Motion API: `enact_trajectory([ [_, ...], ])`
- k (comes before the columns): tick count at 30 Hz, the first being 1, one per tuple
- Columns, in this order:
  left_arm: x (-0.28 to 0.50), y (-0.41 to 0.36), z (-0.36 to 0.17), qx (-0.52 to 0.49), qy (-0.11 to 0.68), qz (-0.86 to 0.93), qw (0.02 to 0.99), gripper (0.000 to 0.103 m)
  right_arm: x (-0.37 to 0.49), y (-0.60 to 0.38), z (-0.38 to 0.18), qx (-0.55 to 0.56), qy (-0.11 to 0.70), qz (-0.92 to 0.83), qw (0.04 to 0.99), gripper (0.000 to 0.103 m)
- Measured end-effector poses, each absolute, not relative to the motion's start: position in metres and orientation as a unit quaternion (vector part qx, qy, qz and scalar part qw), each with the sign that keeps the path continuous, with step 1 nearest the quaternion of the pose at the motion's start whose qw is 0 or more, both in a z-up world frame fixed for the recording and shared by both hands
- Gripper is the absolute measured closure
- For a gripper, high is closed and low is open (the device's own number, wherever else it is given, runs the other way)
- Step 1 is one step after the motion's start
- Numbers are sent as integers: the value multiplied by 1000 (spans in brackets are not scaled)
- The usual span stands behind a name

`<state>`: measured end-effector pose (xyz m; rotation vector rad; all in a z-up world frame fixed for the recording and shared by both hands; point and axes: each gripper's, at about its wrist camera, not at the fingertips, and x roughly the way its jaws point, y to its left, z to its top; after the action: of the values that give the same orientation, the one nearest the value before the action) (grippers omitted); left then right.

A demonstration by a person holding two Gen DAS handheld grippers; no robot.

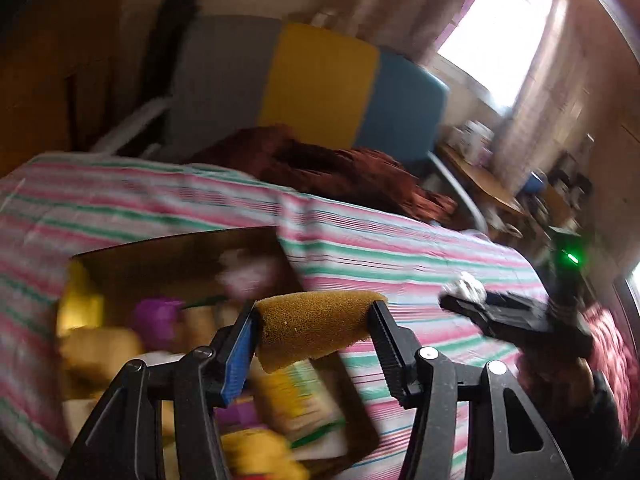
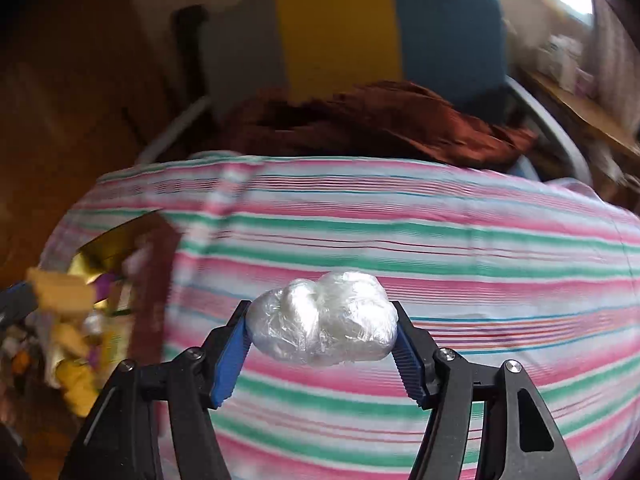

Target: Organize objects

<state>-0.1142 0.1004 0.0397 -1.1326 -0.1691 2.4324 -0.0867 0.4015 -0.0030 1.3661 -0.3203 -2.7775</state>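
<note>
Both grippers are carrying loads over the striped bedsheet (image 2: 400, 240). Left gripper (image 1: 316, 330) is clamping a brown sponge (image 1: 316, 328) above the near right corner of the cardboard box (image 1: 180, 248). Right gripper (image 2: 322, 330) is pinching a plastic-wrapped bundle (image 2: 322, 330), box lying to its left. Judged step: depositing; next, lowering the sponge into the box and releasing it

A bed (image 2: 400, 240) under a sheet striped pink, green and white carries everything here. A brown cardboard box (image 1: 180, 252) sits directly on the sheet at its left side — open-topped and crowded with yellow and purple items. A rumpled reddish-brown blanket (image 2: 380, 120) lies along the far edge.
</note>
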Motion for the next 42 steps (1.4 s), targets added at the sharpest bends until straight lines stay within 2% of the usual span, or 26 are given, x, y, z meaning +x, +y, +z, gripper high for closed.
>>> enact_trajectory([
  [4, -119, 48, 35, -407, -84, 891, 181, 47, -89, 316, 4, 431, -78, -895, 81, 37],
  [7, -126, 26, 31, -411, -91, 892, 166, 43, -98, 265, 6, 430, -65, -893, 112, 37],
  [8, -126, 21, 30, -406, -91, 894, 164, 40, -102, 250, 5, 431, -58, -893, 119, 37],
  [11, -130, 13, 25, -412, -86, 895, 151, 19, -111, 218, 2, 428, -40, -894, 126, 31],
  [13, -125, 5, 25, -404, -90, 898, 148, 19, -118, 207, 0, 423, -32, -898, 116, 18],
  [15, -118, 0, 26, -394, -83, 905, 138, 19, -118, 199, 1, 418, -34, -901, 111, 11],
  [20, -85, -6, 35, -359, -39, 930, 70, 19, -103, 190, 2, 417, -14, -904, 90, 9],
  [23, -62, -5, 40, -334, -18, 942, 37, 19, -87, 188, 4, 410, -8, -909, 71, 4],
  [29, -26, -1, 40, -321, 3, 947, -16, 19, -55, 188, -2, 405, -29, -912, 58, 3],
  [42, 3, -4, 17, -353, -1, 935, -31, 19, -12, 189, -14, 402, -33, -914, 48, 2],
])
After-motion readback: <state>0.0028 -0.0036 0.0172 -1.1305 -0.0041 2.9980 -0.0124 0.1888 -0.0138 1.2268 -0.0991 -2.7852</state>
